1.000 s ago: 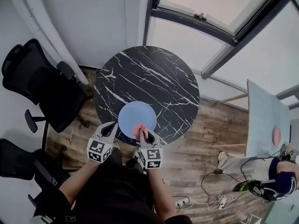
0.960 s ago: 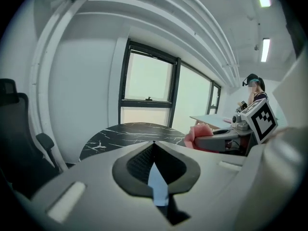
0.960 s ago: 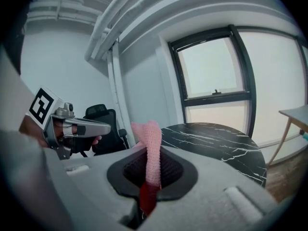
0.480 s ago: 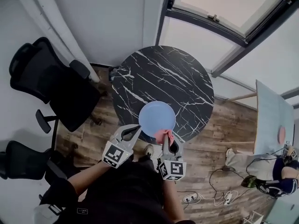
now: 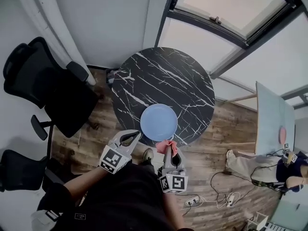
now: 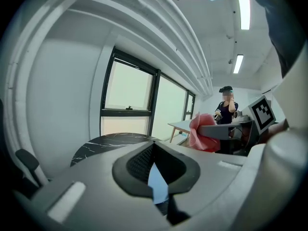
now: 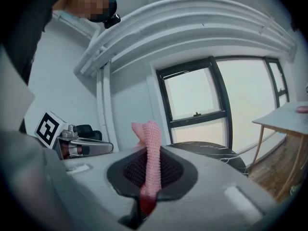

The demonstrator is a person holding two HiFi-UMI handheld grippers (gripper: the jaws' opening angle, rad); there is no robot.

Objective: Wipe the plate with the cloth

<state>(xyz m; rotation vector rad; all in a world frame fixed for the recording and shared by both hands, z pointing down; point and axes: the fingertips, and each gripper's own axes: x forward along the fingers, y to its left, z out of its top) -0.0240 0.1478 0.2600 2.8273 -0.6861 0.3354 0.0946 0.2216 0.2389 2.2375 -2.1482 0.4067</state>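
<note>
1. Both grippers have come off the plate [image 5: 159, 121] since a second ago. Then the cloth [image 5: 165, 145] lay on its near part and the left gripper [image 5: 135, 134] sat at its left rim. Now both are drawn back toward the person, and the plate lies bare.
2. Head view: the right gripper [image 5: 169, 149] carries the pink cloth just at the plate's near rim; whether it touches I cannot tell. The plate lies straight ahead of those jaws, away from the person. The left gripper's tip is just beside the near-left rim. The cloth-bearing right gripper is the one that matters, and I judge a short reach forward and down would put the cloth back on the plate.
3. Left gripper view: the jaws are closed together with nothing clamped. A pale blue sliver at their seam is, I judge, the plate seen beyond. The cloth hangs bunched from the other gripper at the right.
4. Right gripper view: the jaws are clamped on the cloth, a narrow fold standing upright between them, its long axis up and down and its tip poking above.
5. Surface and room: a round black marble-patterned table [image 5: 159, 76] bears the plate close to its near edge. Around it are a wood floor [image 5: 226, 129], black office chairs [image 5: 53, 88] at left, windows [image 5: 216, 6] beyond, a pale second table [image 5: 270, 124] at right, cables [image 5: 216, 203], and another person [image 6: 226, 105].
</note>
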